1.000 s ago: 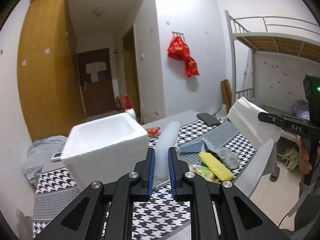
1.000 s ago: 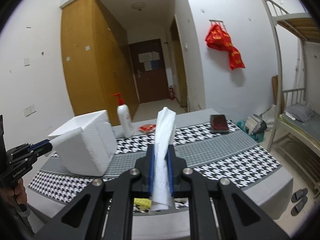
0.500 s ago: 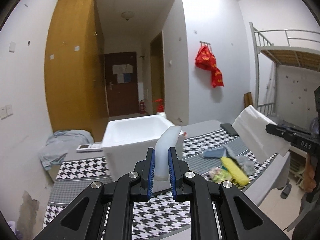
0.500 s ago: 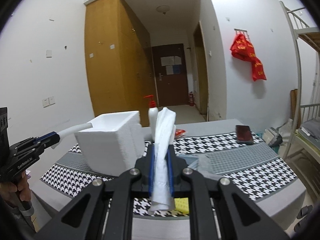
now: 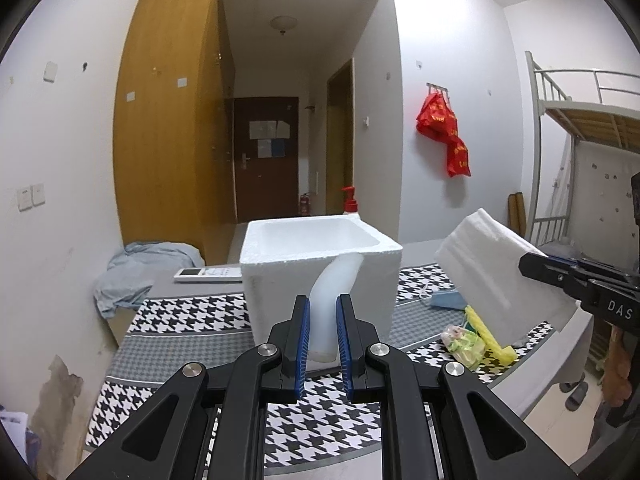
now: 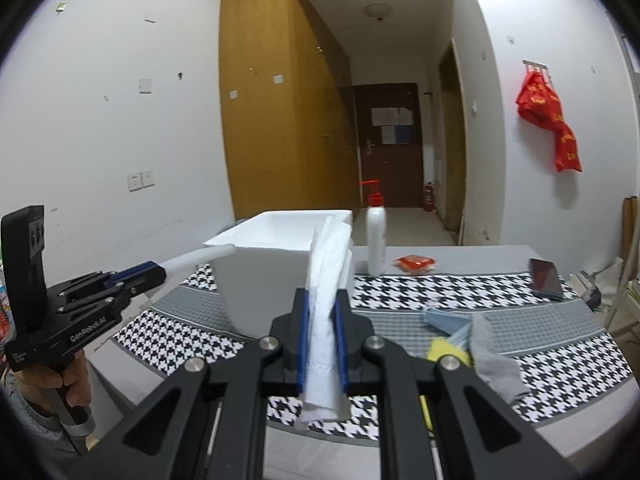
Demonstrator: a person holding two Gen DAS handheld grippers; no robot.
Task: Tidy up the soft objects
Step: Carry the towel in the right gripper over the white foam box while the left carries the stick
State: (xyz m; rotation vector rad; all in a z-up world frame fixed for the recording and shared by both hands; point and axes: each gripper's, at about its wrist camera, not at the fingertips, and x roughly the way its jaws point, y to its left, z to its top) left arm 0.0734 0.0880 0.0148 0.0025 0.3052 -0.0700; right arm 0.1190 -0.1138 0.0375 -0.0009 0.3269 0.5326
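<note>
A table [image 5: 192,316] draped in a black-and-white houndstooth cloth fills the lower half of both views, with a wooden wardrobe [image 5: 172,112] rising in the upper left of the left wrist view and a dark door [image 5: 266,160] at the end of the corridor behind it. A white foam box [image 5: 320,264], open at the top, stands on the cloth at the centre of that view, just beyond the near gripper.

In the centre right of the same view, a folded white towel [image 5: 496,268] hangs in the air above the table's right end, clamped in the right gripper [image 6: 322,336], whose blue-padded fingers [image 6: 303,336] are closed tight on the fabric. At the bottom centre, the left gripper [image 5: 322,336] is closed on a pale, translucent soft tube [image 5: 332,292] that curves up in front of the box's near wall; seen from the right wrist, at centre left, the tube's far end reaches the box rim.

A crumpled grey-blue garment [image 5: 140,268] lies at the table's left end, with a white remote [image 5: 208,274] beside it. A white pump bottle [image 6: 376,236] with a red head stands just right of the box in the right wrist view. Lower right in the left wrist view, a blue face mask [image 5: 448,300], a yellow sponge [image 5: 486,332] and a small crinkled packet [image 5: 462,342] lie close together. A dark phone [image 6: 546,278] rests at centre right of the right wrist view.
</note>
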